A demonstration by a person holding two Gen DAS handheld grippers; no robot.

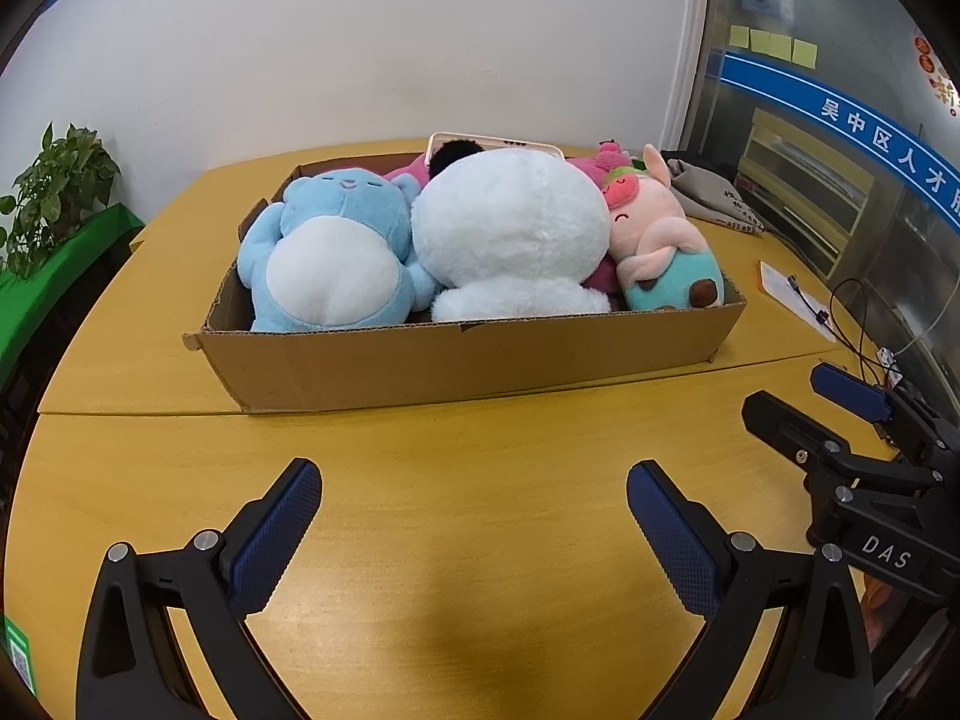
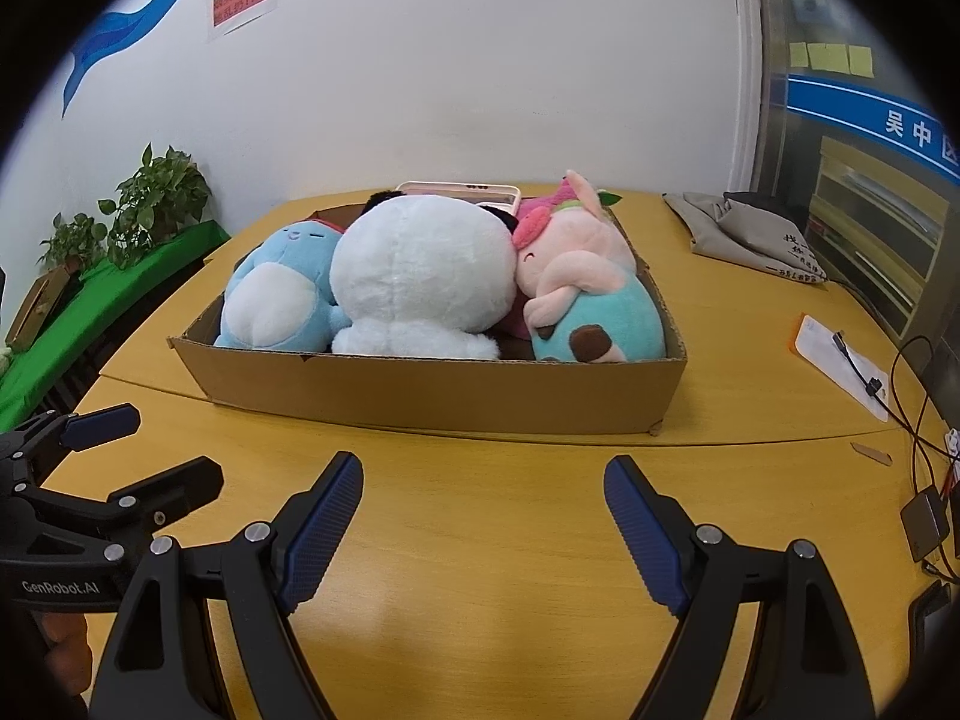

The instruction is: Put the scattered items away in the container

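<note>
Looks like the closing step of the tidying: cardboard box (image 1: 468,354) sitting toward the far middle of the tabletop (image 1: 468,540), packed with soft toys. Blue toy (image 1: 330,252) at the box's left end, big white toy (image 1: 510,228) in the middle and bulging well above the rim, pink-and-teal toy (image 1: 660,252) at the right end, leaning against the white one; something dark pink wedged underneath, and a pale tray-like rim (image 1: 498,141) poking up at the far wall. No toy lying loose on the near half of the tabletop in either view. Left gripper (image 1: 474,534) hanging over the bare near edge, jaws spread wide and released, nothing between them. Right gripper (image 2: 483,528) just beside it over the same near edge, likewise released and empty. Near the right edge only a grey cloth bag (image 2: 750,234), a sheet of paper (image 2: 840,360) and cables (image 2: 918,414), probably not part of the job, though hard to say. Next move, judged from this: check for stragglers outside the views, otherwise maybe press the white toy lower, a soft, springy thing likely to pop back up, or simply pull back and finish.
</note>
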